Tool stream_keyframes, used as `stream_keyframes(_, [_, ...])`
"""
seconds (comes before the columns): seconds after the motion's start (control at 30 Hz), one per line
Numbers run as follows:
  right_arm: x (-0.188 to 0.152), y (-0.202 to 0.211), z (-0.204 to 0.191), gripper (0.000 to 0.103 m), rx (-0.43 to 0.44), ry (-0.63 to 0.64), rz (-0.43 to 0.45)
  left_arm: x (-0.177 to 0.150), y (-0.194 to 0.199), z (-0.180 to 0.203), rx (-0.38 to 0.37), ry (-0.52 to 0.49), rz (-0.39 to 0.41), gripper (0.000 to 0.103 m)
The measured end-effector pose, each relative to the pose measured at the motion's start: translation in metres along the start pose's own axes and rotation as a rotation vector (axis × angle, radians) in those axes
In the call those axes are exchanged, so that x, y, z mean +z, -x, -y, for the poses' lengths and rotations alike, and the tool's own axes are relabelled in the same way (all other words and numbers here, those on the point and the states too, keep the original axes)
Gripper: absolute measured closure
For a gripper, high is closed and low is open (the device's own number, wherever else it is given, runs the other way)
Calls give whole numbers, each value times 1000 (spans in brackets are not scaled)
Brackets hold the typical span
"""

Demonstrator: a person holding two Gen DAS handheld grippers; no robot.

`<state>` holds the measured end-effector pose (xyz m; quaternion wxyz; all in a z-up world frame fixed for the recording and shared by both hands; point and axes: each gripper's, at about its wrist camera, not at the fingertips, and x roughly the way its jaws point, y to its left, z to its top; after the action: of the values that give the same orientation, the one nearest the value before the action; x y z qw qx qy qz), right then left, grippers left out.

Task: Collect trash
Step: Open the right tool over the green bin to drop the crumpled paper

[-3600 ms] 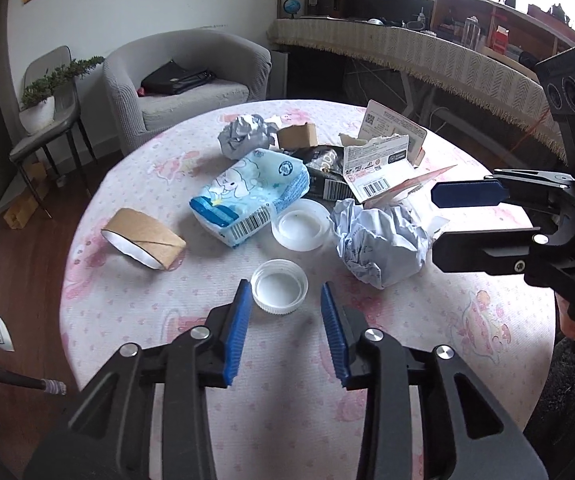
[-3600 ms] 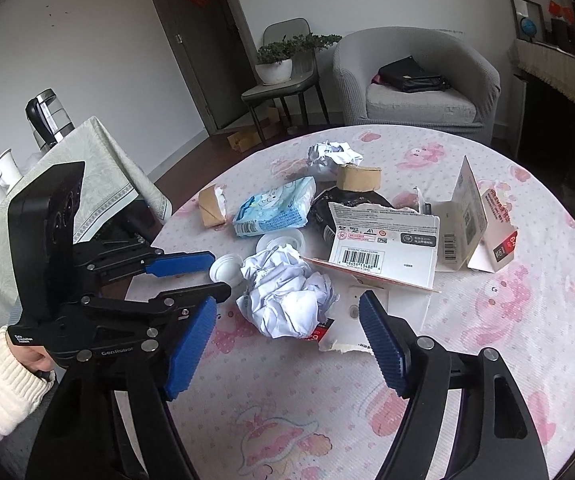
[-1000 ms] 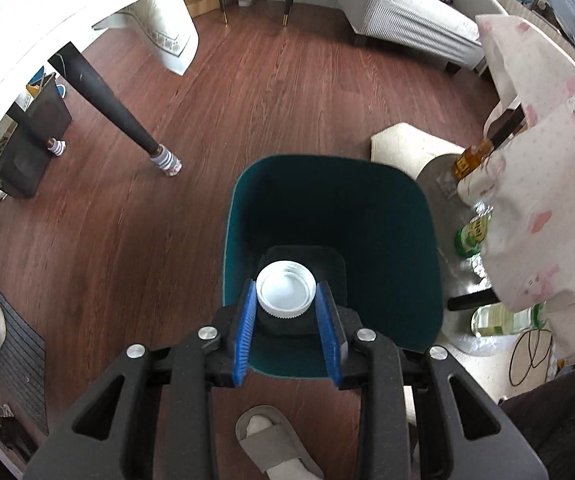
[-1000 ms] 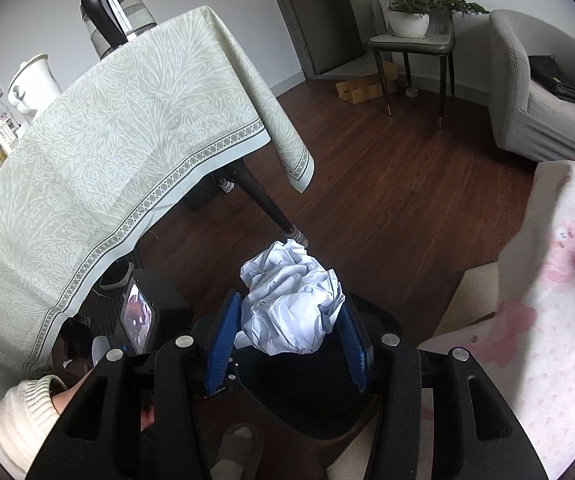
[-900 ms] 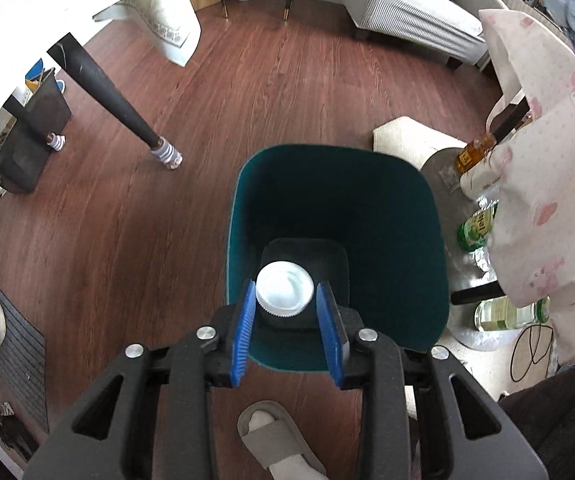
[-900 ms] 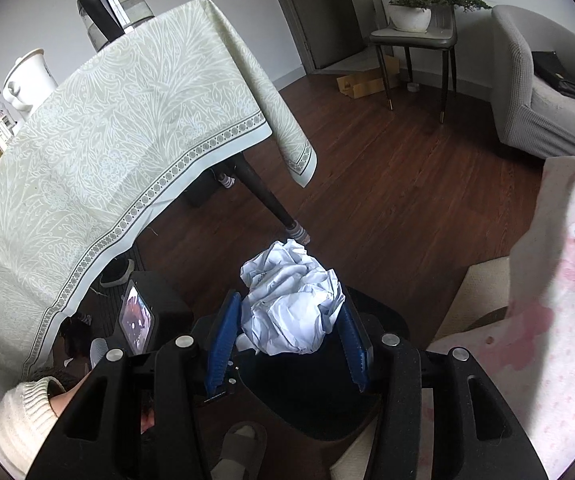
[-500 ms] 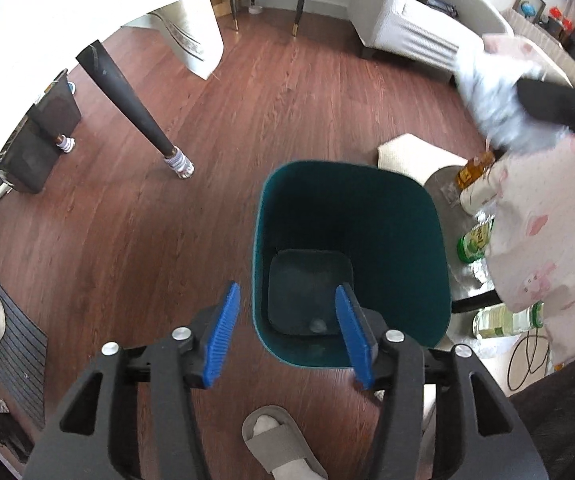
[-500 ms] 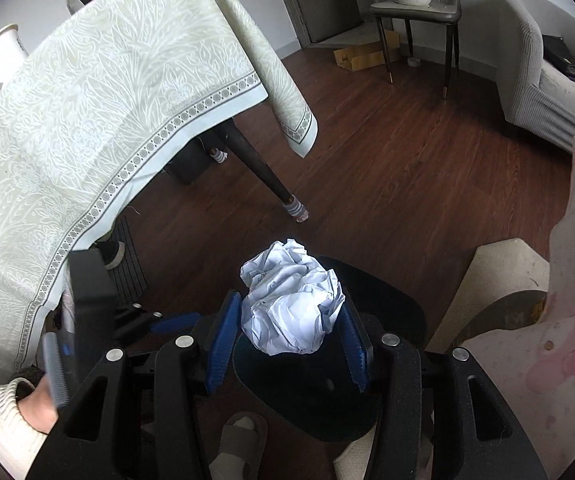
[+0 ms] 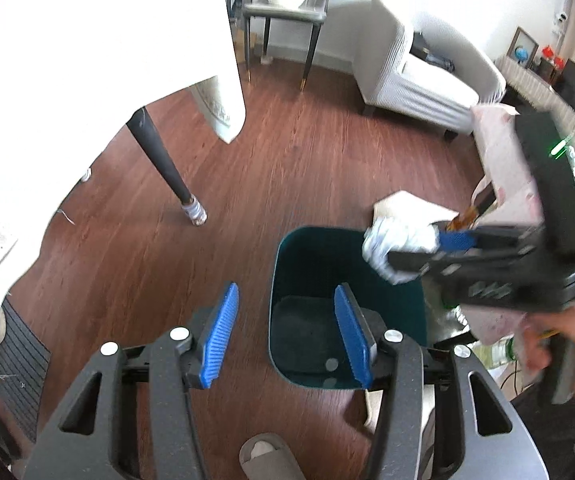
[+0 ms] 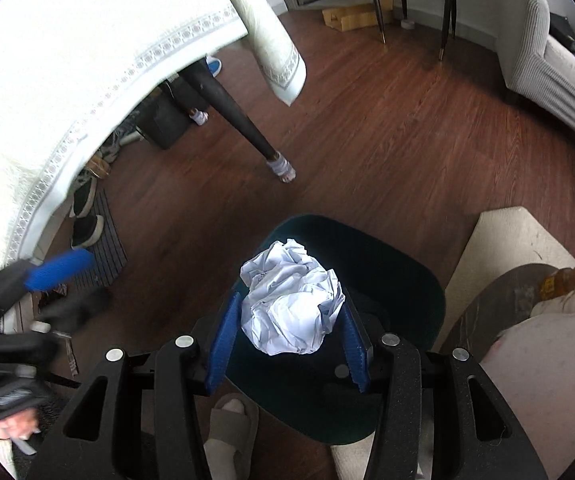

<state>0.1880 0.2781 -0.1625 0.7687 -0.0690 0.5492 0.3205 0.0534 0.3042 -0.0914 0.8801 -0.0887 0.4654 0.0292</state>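
Note:
A dark teal trash bin (image 9: 287, 256) stands on the wood floor; it also shows in the right wrist view (image 10: 419, 300). My left gripper (image 9: 283, 332) is open and empty, its right finger over the bin's left side. A white cap (image 9: 330, 365) lies on the bin's bottom. My right gripper (image 10: 287, 340) is shut on a crumpled white paper ball (image 10: 291, 300) and holds it directly above the bin. In the left wrist view the paper ball (image 9: 399, 244) hangs over the bin's right rim.
A black table leg (image 9: 163, 168) under a pale cloth stands to the left of the bin. A slippered foot (image 10: 227, 432) is just in front of the bin. A beige mat (image 10: 503, 248) and the pink tablecloth edge (image 10: 547, 360) lie to the right.
My left gripper dropped the white cap into the bin, opened and pulled back to the left. My right gripper carried the paper ball over the bin.

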Motion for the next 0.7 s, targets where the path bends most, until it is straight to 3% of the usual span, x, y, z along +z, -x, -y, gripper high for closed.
stream_keyframes(0.37, [-17,-34,11,54,-76,21,-115,25,36,19,-53,-1,113,68])
stream_keyframes(0.7, [-28,-35,18,38,-114,58,-141,35,61,36,-104,-8,176,70])
